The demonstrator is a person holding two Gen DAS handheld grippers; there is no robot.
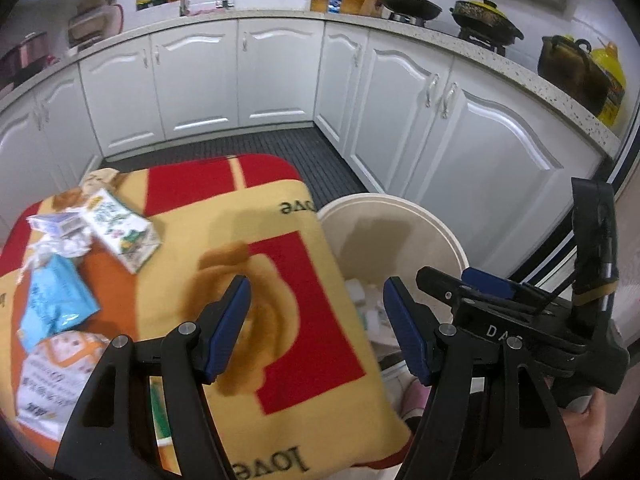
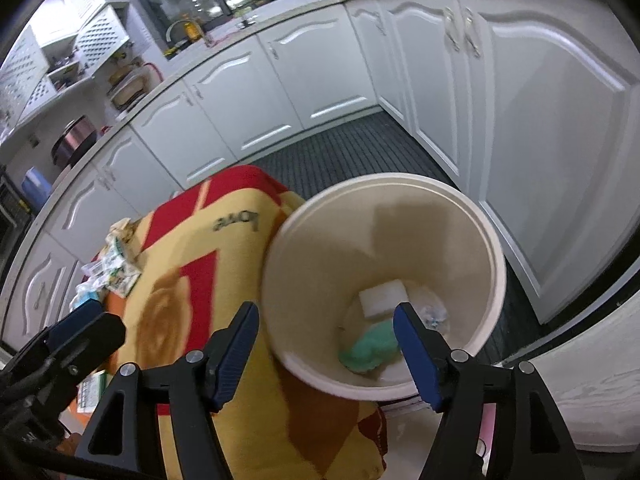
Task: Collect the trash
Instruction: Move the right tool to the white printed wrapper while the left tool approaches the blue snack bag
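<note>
We are holding the right gripper (image 2: 326, 344) spread and empty over the round cream plastic bin (image 2: 496, 276); a green wad (image 2: 370, 350) is lying inside. Our left gripper (image 1: 316, 326), released too, is hovering over the red-and-yellow blanket (image 1: 280, 248), cartons and wrappers (image 1: 120, 232) lying far left.

We've got two wrist cams, both tilted down and forward along their own fingers. The left one sits over the blanket (image 1: 280, 264), with the trash pile (image 1: 80, 264) off left of its jaws and the bin (image 1: 400, 208) just right of them. The right one hangs close above the bin (image 2: 384, 184), looking straight in. Both share the blanket, bin and white cabinets (image 1: 200, 80), and each catches the other gripper at its edge.
</note>
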